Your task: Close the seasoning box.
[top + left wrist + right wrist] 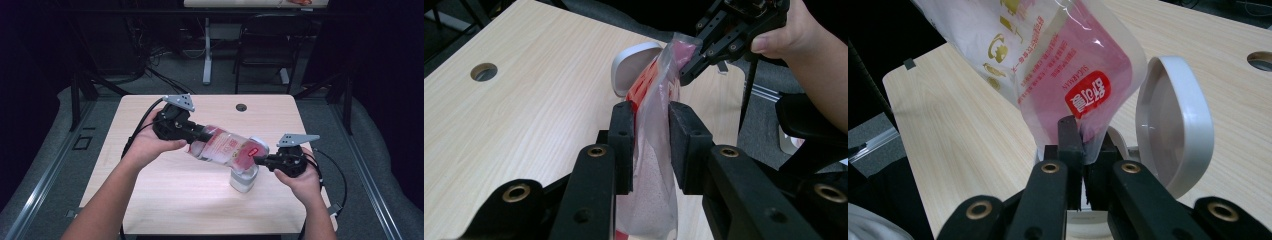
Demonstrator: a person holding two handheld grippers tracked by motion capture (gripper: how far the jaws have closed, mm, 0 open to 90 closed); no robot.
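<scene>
While both grippers clamp it, the clear red-labelled pouch hangs tilted over the container.

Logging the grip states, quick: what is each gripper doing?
Left gripper: shut on the bag.
Right gripper: shut on the bag's corner.

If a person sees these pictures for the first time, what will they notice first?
First, the clear pink pouch stretched across the table's middle, the left gripper clamping one end and the right gripper pinching the other. Beneath its lower end stands a white container with its hinged lid open.
</scene>
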